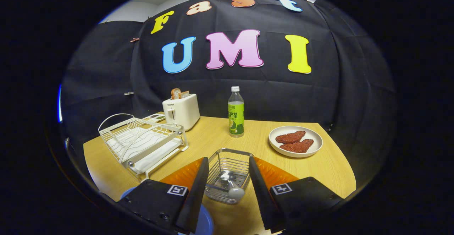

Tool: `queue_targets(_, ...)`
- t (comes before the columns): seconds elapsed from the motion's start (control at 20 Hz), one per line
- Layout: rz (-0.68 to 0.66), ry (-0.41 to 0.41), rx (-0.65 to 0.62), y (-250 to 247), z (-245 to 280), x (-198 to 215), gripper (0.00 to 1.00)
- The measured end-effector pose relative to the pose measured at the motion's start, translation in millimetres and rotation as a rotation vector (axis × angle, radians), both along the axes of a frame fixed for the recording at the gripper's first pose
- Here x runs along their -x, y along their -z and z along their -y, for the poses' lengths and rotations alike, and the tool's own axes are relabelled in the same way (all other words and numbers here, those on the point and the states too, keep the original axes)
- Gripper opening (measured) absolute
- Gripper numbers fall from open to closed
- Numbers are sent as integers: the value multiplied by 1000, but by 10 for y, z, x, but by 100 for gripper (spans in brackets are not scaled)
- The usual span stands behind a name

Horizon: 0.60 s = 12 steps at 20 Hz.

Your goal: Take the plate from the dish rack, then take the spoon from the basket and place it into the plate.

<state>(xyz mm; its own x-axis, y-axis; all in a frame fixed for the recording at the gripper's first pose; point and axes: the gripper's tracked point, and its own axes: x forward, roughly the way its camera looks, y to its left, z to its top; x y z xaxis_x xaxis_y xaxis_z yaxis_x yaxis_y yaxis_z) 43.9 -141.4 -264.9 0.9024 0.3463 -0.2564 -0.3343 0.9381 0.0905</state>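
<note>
Spoon sits in the wire basket at lower centre of the frame, between the fingers of the gripper, which is wide open and holding nothing. Dish rack at left looks empty and a blue plate edge shows at the bottom by the left finger, so the plate step looks done. Left: grasp spoon, move it to the plate.

You're in a cloth-walled demo booth staged as a kitchen: toaster, dish rack, wooden tabletop.
</note>
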Motion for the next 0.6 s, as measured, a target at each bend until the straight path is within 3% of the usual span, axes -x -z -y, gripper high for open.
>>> queue_targets(0.15, -11, -38, 19, 116, -146, -15, 70)
queue_targets(0.3, -4, -47, 15, 94, -205, 1, 48)
queue_targets(0.35, -5, -39, 18, 95, -197, -14, 47)
queue_targets(0.5, -10, 8, 46, 82, -130, -23, 24)
queue_targets(0.6, -17, 8, 49, 117, -141, -40, 20)
